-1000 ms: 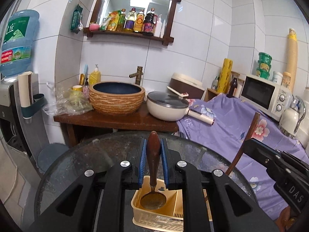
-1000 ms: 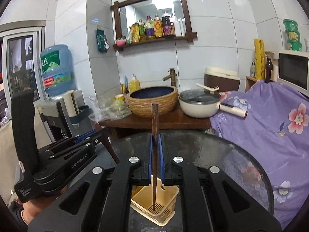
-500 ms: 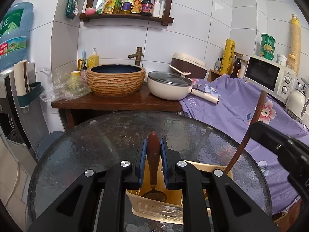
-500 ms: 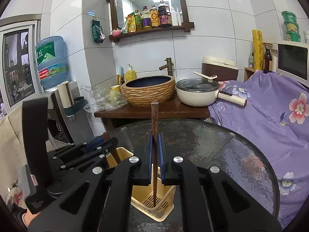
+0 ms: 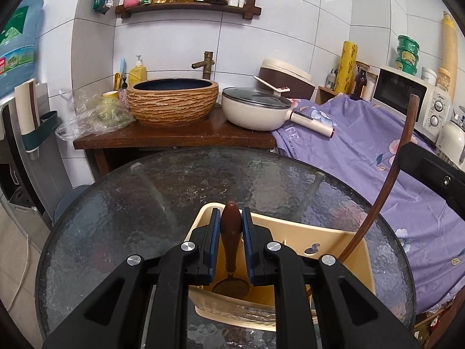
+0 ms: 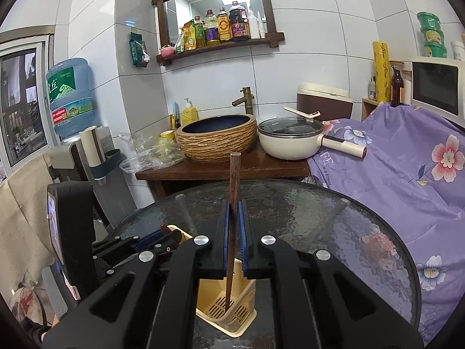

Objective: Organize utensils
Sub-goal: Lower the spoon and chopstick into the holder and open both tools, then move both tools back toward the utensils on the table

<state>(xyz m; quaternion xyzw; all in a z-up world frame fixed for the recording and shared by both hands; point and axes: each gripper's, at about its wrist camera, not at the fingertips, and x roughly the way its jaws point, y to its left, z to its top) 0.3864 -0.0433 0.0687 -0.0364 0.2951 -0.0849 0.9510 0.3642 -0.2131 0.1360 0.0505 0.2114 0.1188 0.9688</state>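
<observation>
Two grippers are over one round glass table (image 5: 122, 218), and you have plenty of bare glass on the far half, out to the curved rim where the wooden counter (image 5: 174, 138) begins; on the left the rim falls away to the floor, on the right it meets the purple flowered cloth (image 5: 363, 151). Count with me: one cream utensil basket (image 5: 334, 241) near your edge of the table, one wooden spoon (image 5: 231, 232), one wooden chopstick (image 6: 234, 180). From the left wrist view, your left gripper (image 5: 230, 226) is clamped on the spoon's thick handle, blue pads (image 5: 214, 232) pressed against both sides of it, handle end up and bowl hanging down inside the basket, low between its walls; whether the bowl touches the basket floor you cannot tell from here. Just right of that, the chopstick's long dark shaft curves up out of the basket's right end, with the black body of your other tool beside it. Over to the right wrist view: your right gripper (image 6: 234, 226) is closed tight on the chopstick, which stands close to upright, its top well above the pads and its tip down in the slotted end compartment of the basket (image 6: 229, 311), at or very near the slots. On the left of that view your left tool's black frame sits close, leaving little room between the two tools over the basket.
</observation>
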